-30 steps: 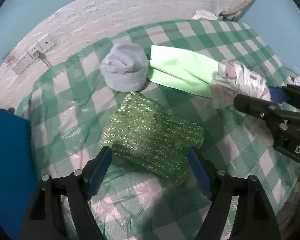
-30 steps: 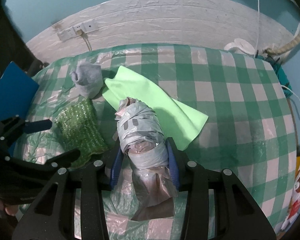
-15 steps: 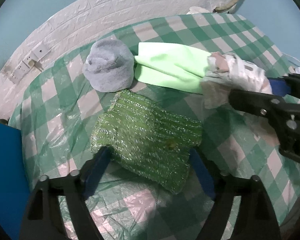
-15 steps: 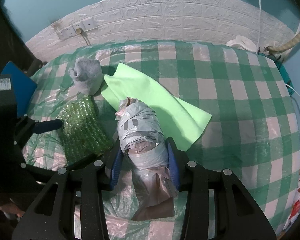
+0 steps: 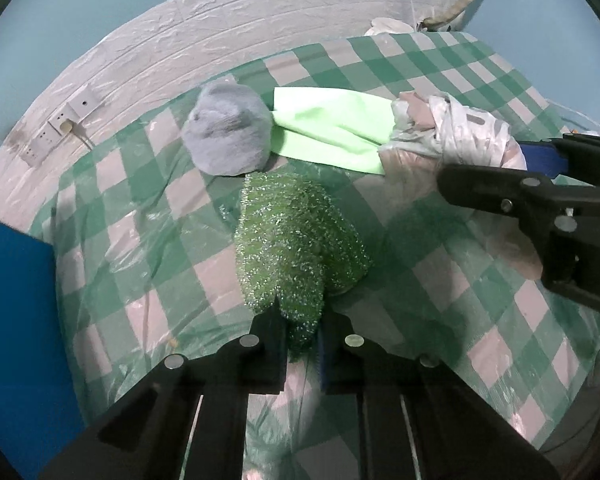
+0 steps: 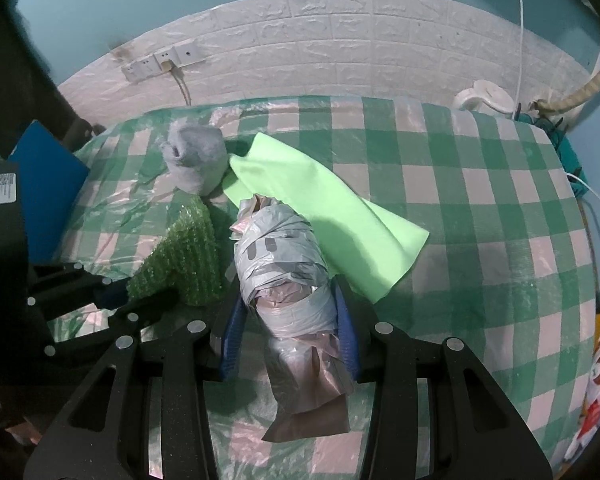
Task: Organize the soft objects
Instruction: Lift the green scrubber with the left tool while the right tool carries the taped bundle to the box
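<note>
A sparkly green knitted cloth (image 5: 296,240) lies on the checked table cover, and my left gripper (image 5: 300,332) is shut on its near end, bunching it into a narrow fold. From the right wrist view the same green cloth (image 6: 188,260) shows pinched by the left gripper (image 6: 128,298). My right gripper (image 6: 288,320) is shut on a bundle of grey and pink plastic bags (image 6: 284,272), which also appears at the right as the bag bundle (image 5: 452,128). Behind them lie a rolled grey fluffy cloth (image 5: 228,132) and a flat light-green cloth (image 5: 332,124).
The table cover (image 6: 480,216) is green-and-white checked under clear plastic. A blue board (image 5: 16,320) stands at the left edge. Behind the table are a white brick-pattern wall with sockets (image 6: 164,62), a white object (image 6: 484,96) and cables (image 6: 580,84) at the back right.
My left gripper went from wide open astride the green sparkly cloth to shut on its near end, squeezing it together. The right gripper and its bag bundle stayed put.
</note>
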Available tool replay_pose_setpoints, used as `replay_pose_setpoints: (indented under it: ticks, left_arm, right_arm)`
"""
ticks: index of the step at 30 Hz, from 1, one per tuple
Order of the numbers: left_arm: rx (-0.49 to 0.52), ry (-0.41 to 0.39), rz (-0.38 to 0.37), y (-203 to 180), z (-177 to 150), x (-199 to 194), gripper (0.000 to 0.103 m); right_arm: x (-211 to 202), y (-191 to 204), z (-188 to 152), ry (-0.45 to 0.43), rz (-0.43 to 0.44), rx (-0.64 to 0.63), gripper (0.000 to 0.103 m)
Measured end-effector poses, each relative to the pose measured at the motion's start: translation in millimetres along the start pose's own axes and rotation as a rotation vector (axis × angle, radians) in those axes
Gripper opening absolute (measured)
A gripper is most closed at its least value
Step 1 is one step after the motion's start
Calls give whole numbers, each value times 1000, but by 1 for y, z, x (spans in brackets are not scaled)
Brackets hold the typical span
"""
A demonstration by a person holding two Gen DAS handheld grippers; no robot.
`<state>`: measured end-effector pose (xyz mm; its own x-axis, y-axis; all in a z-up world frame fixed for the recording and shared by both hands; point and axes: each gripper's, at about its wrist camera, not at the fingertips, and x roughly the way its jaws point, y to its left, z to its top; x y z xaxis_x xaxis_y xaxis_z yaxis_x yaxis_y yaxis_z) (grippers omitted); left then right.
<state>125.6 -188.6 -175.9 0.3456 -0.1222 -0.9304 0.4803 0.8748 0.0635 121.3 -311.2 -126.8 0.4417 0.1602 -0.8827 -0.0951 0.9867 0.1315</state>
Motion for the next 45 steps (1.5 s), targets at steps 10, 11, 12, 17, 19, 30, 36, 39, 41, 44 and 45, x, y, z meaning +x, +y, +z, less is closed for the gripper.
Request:
replay_pose_setpoints:
  ticks: [10, 11, 12, 17, 19, 30, 36, 39, 41, 44, 45]
  left_arm:
    - [-23, -47, 10, 2, -12, -32, 11]
    - [-25, -51, 11, 4, -14, -36, 11]
    - [-26, -53, 14, 4, -15, -38, 11]
    - [-38, -62, 28, 5, -24, -55, 11]
    - [-41, -69, 36, 6, -26, -60, 11]
    - [-76, -101, 54, 12, -41, -99, 11]
    - [-106, -122, 61, 20, -52, -120, 11]
    - [-131, -134, 57, 27, -57, -129, 11]
    - [-145, -142, 59, 31, -60, -135, 11]
    - [-164, -152, 62, 37, -67, -144, 11]
    - [-170, -155, 63, 39, -68, -146, 11]
  right_arm:
    - [-17, 17, -5, -15, 2, -7, 41]
    - [-19, 19, -6, -16, 3, -9, 41]
    - [-21, 21, -7, -19, 3, -10, 41]
    - [-32, 29, -11, -28, 8, -8, 41]
    - [-37, 32, -13, -31, 9, -5, 41]
    - [-70, 43, -22, -58, 8, 4, 41]
    - [-89, 49, -23, -80, 17, 12, 41]
    - [-96, 53, -22, -84, 21, 9, 41]
    - [-100, 55, -22, -87, 22, 10, 41]
    - [-106, 57, -21, -90, 29, 13, 41]
    - [-108, 59, -21, -93, 31, 12, 41]
